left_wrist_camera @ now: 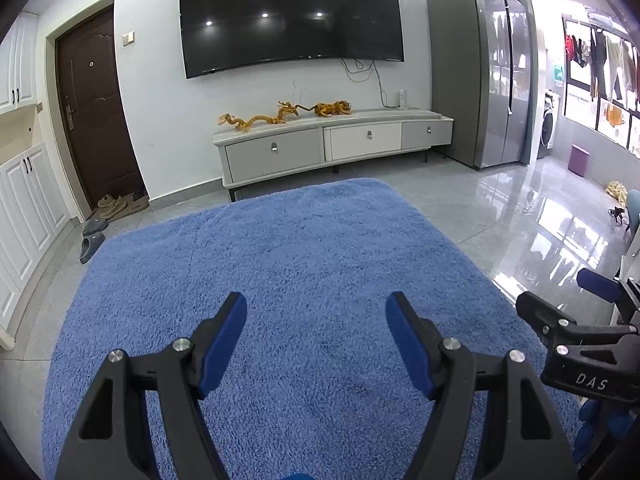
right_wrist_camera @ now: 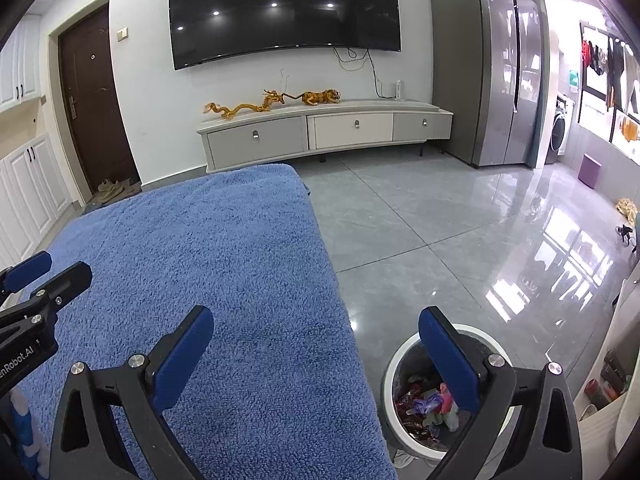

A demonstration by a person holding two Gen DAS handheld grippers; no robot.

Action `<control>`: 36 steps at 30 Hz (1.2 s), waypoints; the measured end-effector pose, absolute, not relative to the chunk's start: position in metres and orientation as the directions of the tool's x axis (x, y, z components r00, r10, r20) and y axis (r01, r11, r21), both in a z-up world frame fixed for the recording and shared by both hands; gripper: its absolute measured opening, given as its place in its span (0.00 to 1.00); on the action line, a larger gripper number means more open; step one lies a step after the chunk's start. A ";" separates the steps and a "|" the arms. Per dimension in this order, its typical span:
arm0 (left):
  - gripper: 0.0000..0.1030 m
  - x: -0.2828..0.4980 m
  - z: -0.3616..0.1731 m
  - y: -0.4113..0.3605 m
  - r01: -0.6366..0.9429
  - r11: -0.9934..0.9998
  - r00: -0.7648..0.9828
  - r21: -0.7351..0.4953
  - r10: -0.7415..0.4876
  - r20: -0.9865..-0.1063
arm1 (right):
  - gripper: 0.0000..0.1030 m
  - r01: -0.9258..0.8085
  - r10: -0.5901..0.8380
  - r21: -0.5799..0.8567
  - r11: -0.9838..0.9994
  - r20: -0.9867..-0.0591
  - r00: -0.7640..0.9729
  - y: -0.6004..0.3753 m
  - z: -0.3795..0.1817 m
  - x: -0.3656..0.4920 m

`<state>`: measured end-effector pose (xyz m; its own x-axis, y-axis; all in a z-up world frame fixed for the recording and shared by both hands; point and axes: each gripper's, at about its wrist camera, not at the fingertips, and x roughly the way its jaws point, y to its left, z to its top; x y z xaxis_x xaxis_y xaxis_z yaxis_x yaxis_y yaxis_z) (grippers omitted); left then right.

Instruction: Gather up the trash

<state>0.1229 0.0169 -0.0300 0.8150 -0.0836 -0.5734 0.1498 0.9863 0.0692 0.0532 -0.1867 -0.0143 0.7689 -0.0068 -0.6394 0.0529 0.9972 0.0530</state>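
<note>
A round bin with a white rim (right_wrist_camera: 389,364) stands on the floor at the lower right of the right wrist view, beside the blue fluffy cloth (right_wrist_camera: 208,248). Colourful wrappers (right_wrist_camera: 424,402) lie inside it. My right gripper (right_wrist_camera: 316,316) is open wide with nothing between its fingers; its right finger (right_wrist_camera: 448,364) hangs over the bin, its left finger over the cloth's edge. My left gripper (left_wrist_camera: 316,306) is open above the cloth (left_wrist_camera: 280,248), holding nothing. Each gripper shows in the other's view: the right gripper (left_wrist_camera: 554,290) at the right edge, the left gripper (right_wrist_camera: 64,264) at the left edge.
Glossy grey tiles (right_wrist_camera: 440,220) stretch to the right of the cloth. A low TV cabinet (left_wrist_camera: 332,140) with gold figurines, a wall TV (left_wrist_camera: 288,16) and a tall grey fridge (left_wrist_camera: 480,72) line the far wall. Slippers (left_wrist_camera: 90,240) lie by the door; a purple stool (left_wrist_camera: 579,160) stands far right.
</note>
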 end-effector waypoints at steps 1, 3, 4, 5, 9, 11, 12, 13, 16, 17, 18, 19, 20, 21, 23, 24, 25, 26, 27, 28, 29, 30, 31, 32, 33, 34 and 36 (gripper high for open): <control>0.69 0.120 -0.030 0.018 0.150 0.987 0.816 0.066 -0.086 -0.572 | 1.00 0.054 -0.009 0.051 0.997 -0.635 0.772 -0.186 -0.014 0.052; 0.71 0.118 -0.029 0.017 0.148 0.987 0.816 0.058 -0.089 -0.571 | 1.00 0.054 -0.011 0.049 0.997 -0.632 0.774 -0.186 -0.013 0.050; 0.73 0.117 -0.029 0.017 0.146 0.988 0.817 0.054 -0.090 -0.569 | 1.00 0.054 -0.012 0.048 0.997 -0.631 0.776 -0.186 -0.012 0.049; 0.74 0.117 -0.028 0.016 0.147 0.988 0.819 0.051 -0.092 -0.567 | 1.00 0.054 -0.012 0.048 0.997 -0.630 0.776 -0.186 -0.012 0.048; 0.79 0.115 -0.026 0.016 0.145 0.989 0.824 0.035 -0.101 -0.558 | 1.00 0.054 -0.015 0.042 0.998 -0.629 0.777 -0.185 -0.011 0.046; 0.80 0.114 -0.026 0.015 0.144 0.989 0.825 0.038 -0.099 -0.557 | 1.00 0.056 -0.015 0.046 0.997 -0.630 0.777 -0.185 -0.012 0.046; 0.80 0.114 -0.026 0.015 0.143 0.989 0.826 0.038 -0.098 -0.556 | 1.00 0.058 -0.016 0.046 0.997 -0.630 0.777 -0.185 -0.012 0.046; 0.80 0.113 -0.026 0.015 0.142 0.989 0.827 0.039 -0.098 -0.553 | 1.00 0.060 -0.017 0.046 0.997 -0.629 0.777 -0.185 -0.011 0.046; 0.80 0.111 -0.026 0.015 0.133 0.990 0.834 0.041 -0.090 -0.545 | 1.00 0.065 -0.021 0.048 0.997 -0.627 0.778 -0.185 -0.011 0.046; 0.80 0.110 -0.026 0.017 0.132 0.991 0.835 0.038 -0.090 -0.543 | 1.00 0.067 -0.022 0.048 0.997 -0.626 0.780 -0.185 -0.011 0.045; 0.80 0.110 -0.026 0.018 0.130 0.991 0.836 0.035 -0.090 -0.541 | 1.00 0.068 -0.024 0.046 0.997 -0.624 0.781 -0.184 -0.011 0.045; 0.80 0.109 -0.026 0.019 0.128 0.991 0.837 0.033 -0.090 -0.540 | 1.00 0.068 -0.025 0.045 0.997 -0.623 0.782 -0.184 -0.011 0.045; 0.80 0.109 -0.027 0.021 0.127 0.991 0.837 0.031 -0.090 -0.540 | 1.00 0.067 -0.026 0.043 0.997 -0.623 0.782 -0.182 -0.011 0.045; 0.80 0.109 -0.027 0.021 0.125 0.992 0.837 0.031 -0.088 -0.540 | 1.00 0.066 -0.025 0.044 0.997 -0.624 0.781 -0.182 -0.011 0.045; 0.80 0.109 -0.028 0.021 0.124 0.992 0.835 0.031 -0.087 -0.543 | 1.00 0.063 -0.022 0.043 0.997 -0.628 0.778 -0.181 -0.012 0.045; 0.80 0.109 -0.029 0.022 0.125 0.992 0.834 0.030 -0.088 -0.545 | 1.00 0.061 -0.023 0.040 0.997 -0.631 0.776 -0.180 -0.013 0.045; 0.80 0.109 -0.030 0.022 0.125 0.992 0.832 0.031 -0.088 -0.547 | 1.00 0.061 -0.023 0.038 0.997 -0.632 0.775 -0.180 -0.013 0.045; 0.80 0.109 -0.030 0.022 0.125 0.992 0.831 0.032 -0.087 -0.549 | 1.00 0.060 -0.022 0.038 0.997 -0.634 0.773 -0.179 -0.013 0.046; 0.80 0.109 -0.030 0.020 0.125 0.992 0.830 0.032 -0.087 -0.551 | 1.00 0.058 -0.020 0.040 0.998 -0.636 0.772 -0.179 -0.014 0.046; 0.80 0.109 -0.030 0.021 0.125 0.992 0.829 0.032 -0.087 -0.553 | 1.00 0.059 -0.020 0.039 0.997 -0.636 0.772 -0.179 -0.014 0.046; 0.80 0.109 -0.031 0.021 0.124 0.992 0.828 0.033 -0.085 -0.554 | 1.00 0.061 -0.022 0.039 0.997 -0.635 0.772 -0.179 -0.014 0.046; 0.80 0.108 -0.031 0.022 0.121 0.992 0.827 0.033 -0.082 -0.556 | 1.00 0.063 -0.023 0.041 0.997 -0.633 0.774 -0.179 -0.014 0.047; 0.80 0.108 -0.030 0.024 0.118 0.992 0.828 0.034 -0.079 -0.556 | 1.00 0.063 -0.022 0.042 0.997 -0.632 0.775 -0.179 -0.013 0.048; 0.80 0.107 -0.030 0.025 0.113 0.993 0.829 0.038 -0.073 -0.555 | 1.00 0.062 -0.020 0.044 0.997 -0.631 0.776 -0.179 -0.014 0.049; 0.80 0.107 -0.030 0.026 0.107 0.993 0.830 0.040 -0.067 -0.553 | 1.00 0.059 -0.017 0.046 0.997 -0.630 0.777 -0.179 -0.014 0.050; 0.80 0.107 -0.029 0.028 0.101 0.994 0.832 0.041 -0.062 -0.551 | 1.00 0.057 -0.014 0.049 0.997 -0.629 0.778 -0.179 -0.014 0.051; 0.80 0.107 -0.028 0.029 0.091 0.995 0.835 0.042 -0.053 -0.547 | 1.00 0.049 -0.006 0.051 0.997 -0.627 0.779 -0.177 -0.015 0.052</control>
<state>0.1070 0.0292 -0.0278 0.8351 -0.0531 -0.5475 0.0909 0.9950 0.0422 0.0520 -0.1771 -0.0145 0.7789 -0.0062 -0.6271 0.0493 0.9975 0.0514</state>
